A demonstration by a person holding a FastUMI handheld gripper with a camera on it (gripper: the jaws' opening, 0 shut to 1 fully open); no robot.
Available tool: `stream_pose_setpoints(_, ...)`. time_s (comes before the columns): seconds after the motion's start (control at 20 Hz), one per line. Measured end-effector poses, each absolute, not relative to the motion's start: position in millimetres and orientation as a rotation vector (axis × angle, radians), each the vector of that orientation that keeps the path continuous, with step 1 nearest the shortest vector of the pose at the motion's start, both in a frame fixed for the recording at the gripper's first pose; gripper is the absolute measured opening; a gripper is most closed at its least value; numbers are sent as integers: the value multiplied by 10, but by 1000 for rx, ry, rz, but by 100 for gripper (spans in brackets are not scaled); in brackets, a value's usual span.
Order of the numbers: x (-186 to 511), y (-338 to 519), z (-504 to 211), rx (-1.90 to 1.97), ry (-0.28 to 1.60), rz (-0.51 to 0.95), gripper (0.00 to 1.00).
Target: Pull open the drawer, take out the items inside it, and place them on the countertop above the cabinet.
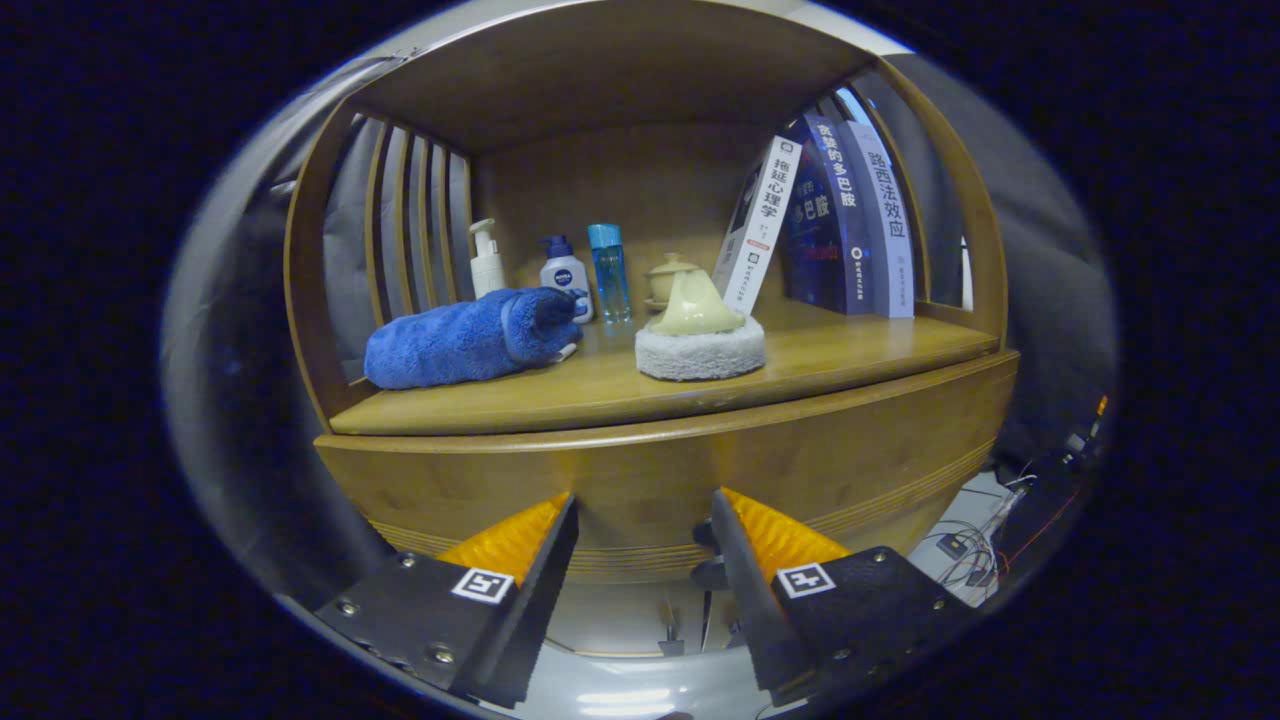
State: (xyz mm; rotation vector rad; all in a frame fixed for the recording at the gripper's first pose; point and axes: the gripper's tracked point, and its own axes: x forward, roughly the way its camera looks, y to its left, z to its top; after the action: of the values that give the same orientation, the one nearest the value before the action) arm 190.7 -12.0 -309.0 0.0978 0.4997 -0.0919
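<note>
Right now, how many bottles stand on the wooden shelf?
3, in a row at the back, behind the rolled blue towel: a white pump bottle leftmost, a white bottle with blue cap in the middle, a clear blue bottle rightmost. The towel may hide others.

Hand-held gripper (640, 520) fingers apart before closed drawer (660, 480), blue towel (465, 340) on countertop (820, 355)

Just ahead of the spread fingers of the hand-held gripper (640, 520), the closed drawer front (660, 480) is faced; beyond, the table (850, 350) is crowded by a towel (460, 340) and pad (700, 350).
</note>
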Motion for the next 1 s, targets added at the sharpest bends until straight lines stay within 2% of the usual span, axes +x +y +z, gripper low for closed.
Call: stream_pose_setpoints(1.0,1953,-128,-3102,110,500,-87,81)
